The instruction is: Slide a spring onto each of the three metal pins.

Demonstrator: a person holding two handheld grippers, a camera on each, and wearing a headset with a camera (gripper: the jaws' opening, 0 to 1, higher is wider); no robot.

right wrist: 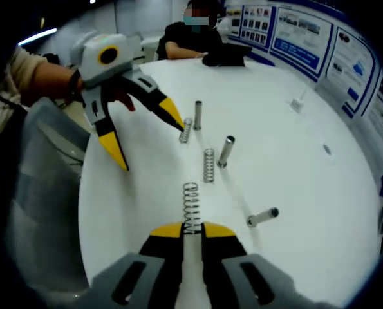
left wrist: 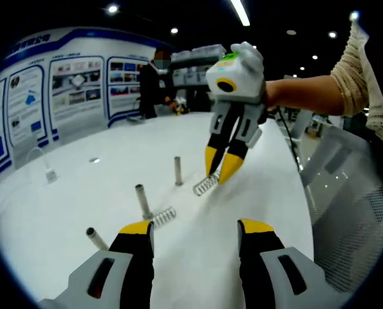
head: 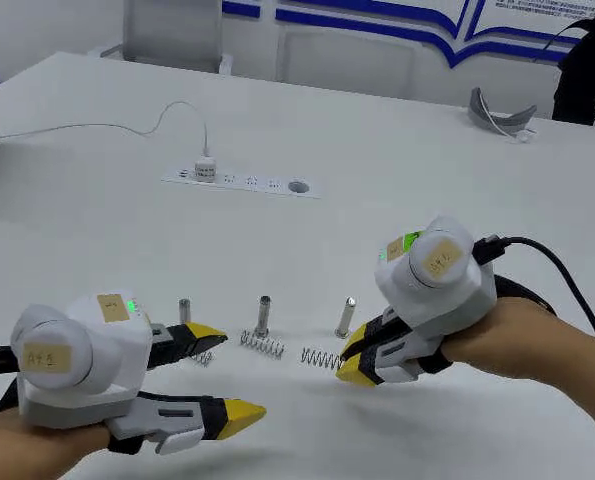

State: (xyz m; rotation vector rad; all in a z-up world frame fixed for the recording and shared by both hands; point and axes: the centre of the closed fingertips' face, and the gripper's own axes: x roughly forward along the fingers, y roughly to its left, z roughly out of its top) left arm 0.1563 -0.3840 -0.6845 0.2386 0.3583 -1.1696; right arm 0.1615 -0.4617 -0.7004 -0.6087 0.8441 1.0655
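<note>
Three metal pins upright on the white table (head: 397, 180), middle pin (head: 264, 316) with one spring (head: 262, 344) lying at its base, right gripper (head: 352, 365) just right of it, jaws pinched on a second spring (head: 322, 358), left gripper (head: 235, 370) to its left, jaws spread wide, a third spring (head: 205, 355) by the upper jaw tip.

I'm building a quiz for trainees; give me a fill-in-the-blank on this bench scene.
1. The right gripper is shut on a ____.
2. The left gripper has its jaws ____.
3. The number of metal pins standing on the white table is ____.
Missing words: spring; open; three.
</note>
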